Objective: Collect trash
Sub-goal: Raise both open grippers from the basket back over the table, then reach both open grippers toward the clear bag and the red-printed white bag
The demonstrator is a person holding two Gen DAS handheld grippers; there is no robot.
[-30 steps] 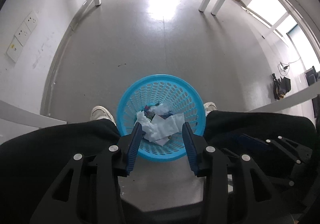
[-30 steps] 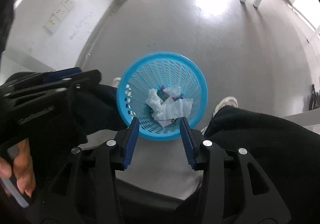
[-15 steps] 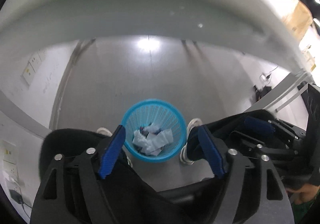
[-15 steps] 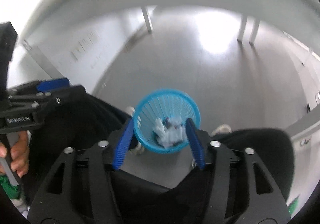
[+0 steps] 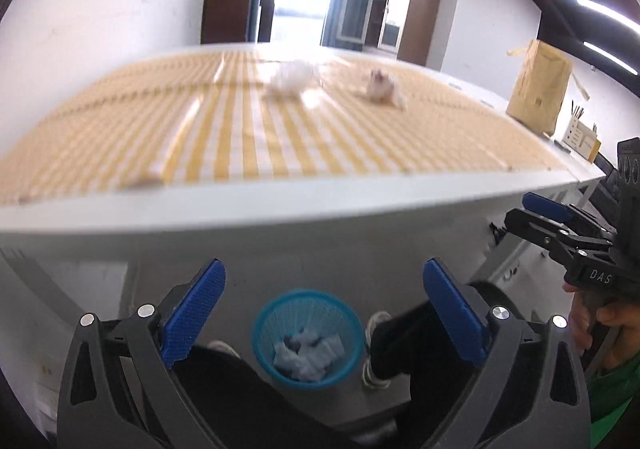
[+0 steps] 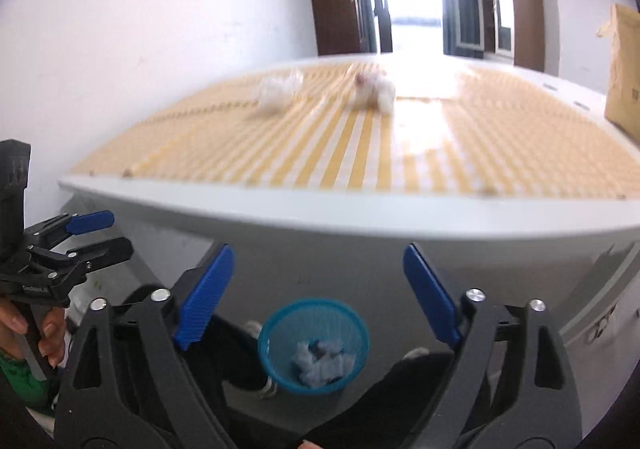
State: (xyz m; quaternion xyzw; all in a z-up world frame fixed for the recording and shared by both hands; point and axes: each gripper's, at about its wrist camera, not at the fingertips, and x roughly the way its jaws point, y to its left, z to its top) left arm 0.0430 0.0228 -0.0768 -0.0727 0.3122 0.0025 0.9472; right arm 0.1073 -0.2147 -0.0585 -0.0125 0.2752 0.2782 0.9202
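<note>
A blue plastic basket (image 5: 267, 333) stands on the floor between a person's shoes, holding crumpled white paper (image 5: 308, 357). My left gripper (image 5: 323, 269) hangs high above it, jaws opening wide with nothing between them. My right gripper (image 6: 318, 249) is likewise above the basket (image 6: 276, 361), jaws opening and empty. On the table's yellow checked cloth (image 5: 248, 137) lie two crumpled white wads, blurred: one (image 5: 290, 79) on the left, one (image 5: 380, 85) on the right. The right wrist view shows the same wads (image 6: 278, 91) (image 6: 374, 87) far across the table.
The white table edge (image 5: 280, 209) runs across just ahead of both grippers. A brown paper bag (image 5: 538, 89) and a small box (image 5: 580, 137) stand at the table's right end. The person's dark trouser legs (image 5: 404, 345) flank the basket. A doorway lies beyond the table.
Both grippers have risen from just over the basket to above the table edge and tilted up, so the tabletop now shows. Both jaws have spread wider.
</note>
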